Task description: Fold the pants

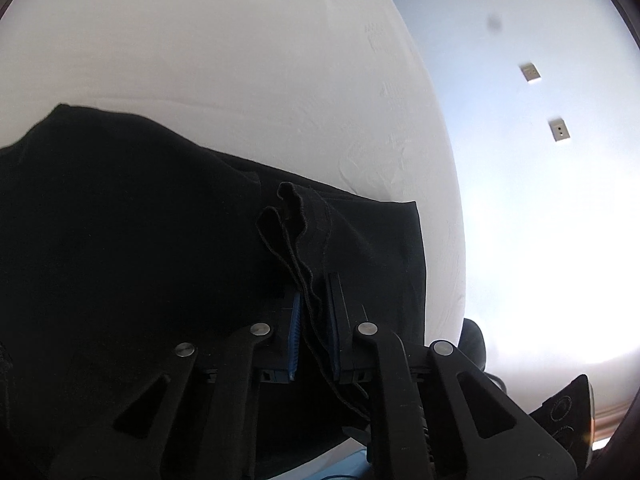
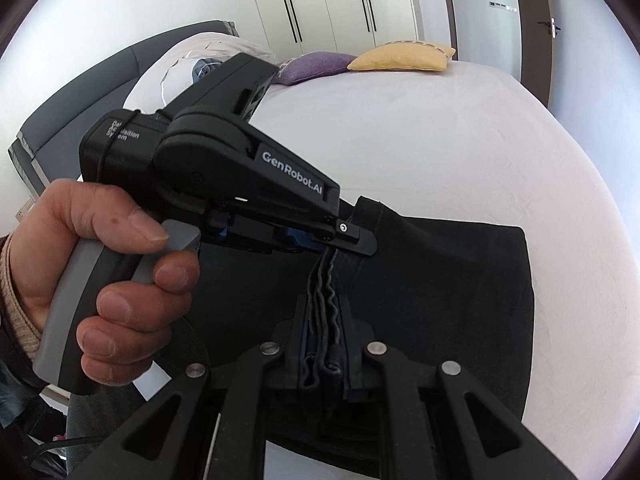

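Both grippers clamp the bunched edge of the black pants, which lie on the white bed. In the right wrist view, the right gripper at lower centre is closed on several stacked fabric layers; the left gripper, at centre frame and held by the person's hand, pinches the same edge just beyond it. In the left wrist view, the left gripper at lower centre grips wavy hems, with the pants spreading to the left of the frame. To fold well, it seems best to keep both grips firm and level, carry the edge evenly, and lay it flat without letting layers slip.
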Action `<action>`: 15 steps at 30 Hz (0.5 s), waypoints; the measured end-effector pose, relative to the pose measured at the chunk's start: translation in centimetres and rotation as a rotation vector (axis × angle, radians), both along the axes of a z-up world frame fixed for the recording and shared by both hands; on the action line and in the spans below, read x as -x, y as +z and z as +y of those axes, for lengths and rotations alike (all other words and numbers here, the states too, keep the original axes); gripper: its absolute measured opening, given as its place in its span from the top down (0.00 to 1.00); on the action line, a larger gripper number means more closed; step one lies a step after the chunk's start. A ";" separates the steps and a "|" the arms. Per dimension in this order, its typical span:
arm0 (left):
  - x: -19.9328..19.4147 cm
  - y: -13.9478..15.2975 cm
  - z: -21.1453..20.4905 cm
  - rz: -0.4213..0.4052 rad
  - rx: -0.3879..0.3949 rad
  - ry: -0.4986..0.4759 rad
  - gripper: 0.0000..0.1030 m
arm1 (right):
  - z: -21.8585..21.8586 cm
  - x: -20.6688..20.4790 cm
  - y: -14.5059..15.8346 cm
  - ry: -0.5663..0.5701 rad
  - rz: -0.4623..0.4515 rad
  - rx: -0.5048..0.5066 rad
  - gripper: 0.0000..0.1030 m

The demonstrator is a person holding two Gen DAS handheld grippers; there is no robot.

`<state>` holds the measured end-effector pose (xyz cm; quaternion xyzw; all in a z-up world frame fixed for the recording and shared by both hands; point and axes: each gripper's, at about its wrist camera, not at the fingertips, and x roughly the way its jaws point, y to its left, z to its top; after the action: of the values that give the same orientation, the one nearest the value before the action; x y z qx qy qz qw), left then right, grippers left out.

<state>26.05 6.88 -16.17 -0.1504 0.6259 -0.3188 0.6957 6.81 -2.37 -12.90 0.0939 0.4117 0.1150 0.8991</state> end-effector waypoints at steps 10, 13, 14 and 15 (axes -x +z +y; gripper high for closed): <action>-1.5 2.8 6.4 -0.075 -0.096 -0.078 0.91 | 6.0 -2.8 0.7 0.128 0.000 -0.029 0.87; -2.4 2.4 8.4 -0.069 -0.125 -0.066 0.91 | 8.2 -3.9 0.3 0.163 0.018 -0.038 0.87; -2.3 1.8 9.3 -0.070 -0.133 -0.060 0.91 | 8.8 -4.3 0.2 0.170 0.026 -0.045 0.87; -2.5 1.7 10.1 -0.071 -0.141 -0.053 0.91 | 9.4 -4.8 0.0 0.177 0.037 -0.053 0.87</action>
<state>28.51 16.96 -14.48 -0.0733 0.6256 -0.2973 0.7175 11.58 6.98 -12.86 0.0831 0.4318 0.2030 0.8749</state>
